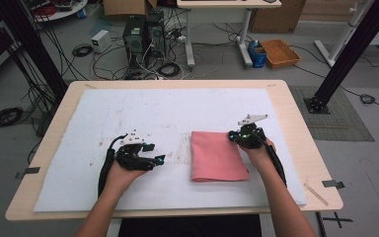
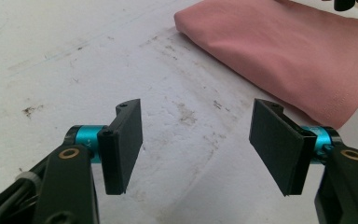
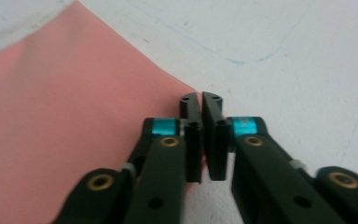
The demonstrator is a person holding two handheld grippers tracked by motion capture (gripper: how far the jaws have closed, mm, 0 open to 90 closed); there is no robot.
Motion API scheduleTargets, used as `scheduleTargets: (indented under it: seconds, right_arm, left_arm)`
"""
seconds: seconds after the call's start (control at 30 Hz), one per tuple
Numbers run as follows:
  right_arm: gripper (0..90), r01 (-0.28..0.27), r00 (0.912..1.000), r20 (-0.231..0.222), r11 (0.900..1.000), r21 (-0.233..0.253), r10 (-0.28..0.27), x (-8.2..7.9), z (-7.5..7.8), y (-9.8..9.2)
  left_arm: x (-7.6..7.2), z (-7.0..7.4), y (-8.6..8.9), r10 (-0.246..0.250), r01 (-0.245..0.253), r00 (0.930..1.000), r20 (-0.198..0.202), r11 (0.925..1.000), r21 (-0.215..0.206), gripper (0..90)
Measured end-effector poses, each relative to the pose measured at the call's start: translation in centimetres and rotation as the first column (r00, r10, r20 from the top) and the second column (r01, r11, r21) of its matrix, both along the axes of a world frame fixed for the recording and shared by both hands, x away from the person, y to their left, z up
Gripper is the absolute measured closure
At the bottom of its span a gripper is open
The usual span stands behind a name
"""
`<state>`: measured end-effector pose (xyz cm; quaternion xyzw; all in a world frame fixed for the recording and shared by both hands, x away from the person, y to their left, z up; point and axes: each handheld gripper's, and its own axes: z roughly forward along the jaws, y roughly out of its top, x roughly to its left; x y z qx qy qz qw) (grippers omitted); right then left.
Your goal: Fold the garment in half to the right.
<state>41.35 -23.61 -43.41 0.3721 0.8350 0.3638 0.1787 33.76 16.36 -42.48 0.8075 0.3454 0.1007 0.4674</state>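
A folded pink cloth lies flat on the white mat, right of the middle. My right gripper sits at the cloth's far right corner. In the right gripper view the jaws of the right gripper are pressed together on the corner of the cloth, and a sliver of pink shows between them. My left gripper rests on the mat left of the cloth, apart from it. In its own view the left gripper stands wide open over bare stained mat, with the cloth ahead and to the right.
The mat covers most of a light wooden table. Beyond the far edge the floor holds computer towers, tangled cables, an orange crate and a black frame post. Bare mat extends behind and to the left of both grippers.
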Motion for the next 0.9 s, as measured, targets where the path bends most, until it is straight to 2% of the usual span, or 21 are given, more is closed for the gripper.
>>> scheduleTargets:
  seconds: [0.2,0.3,0.47,0.6,0.77,0.8,0.9]
  right_arm:
    - [90.0,0.044,0.9989,-0.015,0.998,-0.047,-0.045,0.3,-0.4,-0.5]
    - [89.3,0.053,0.9986,-0.004,0.998,-0.023,-0.053,0.0,-0.2,-1.0]
    - [64.7,0.061,0.9974,0.036,0.997,0.049,-0.063,-1.3,1.0,-1.8]
    - [47.0,0.068,0.9939,0.079,0.991,0.112,-0.077,-2.5,2.2,-2.3]
    - [40.4,0.041,0.9906,0.123,0.988,0.152,-0.060,-3.5,3.2,-2.6]
    - [38.9,0.033,0.9900,0.130,0.986,0.162,-0.054,-3.7,3.4,-2.7]
    - [37.1,0.028,0.9894,0.136,0.985,0.169,-0.051,-4.0,3.7,-2.9]
  left_arm:
    - [0.0,-0.1,0.0,0.003,-0.003,1.0000,0.000,1.0000,0.006,34.8]
    - [0.0,-0.1,0.0,0.003,-0.003,1.0000,0.001,0.9999,0.011,34.8]
    - [0.0,-0.1,0.1,0.007,-0.007,1.0000,0.003,1.0000,0.004,34.3]
    - [0.0,0.0,0.2,0.004,-0.004,1.0000,0.009,1.0000,-0.003,32.8]
    - [0.1,0.1,0.1,-0.015,0.015,0.9998,0.016,0.9999,-0.006,29.1]
    - [0.0,0.3,0.0,-0.025,0.025,0.9993,0.029,0.9996,-0.014,28.1]
    - [-0.1,0.5,0.1,-0.031,0.032,0.9987,0.040,0.9993,-0.020,27.0]
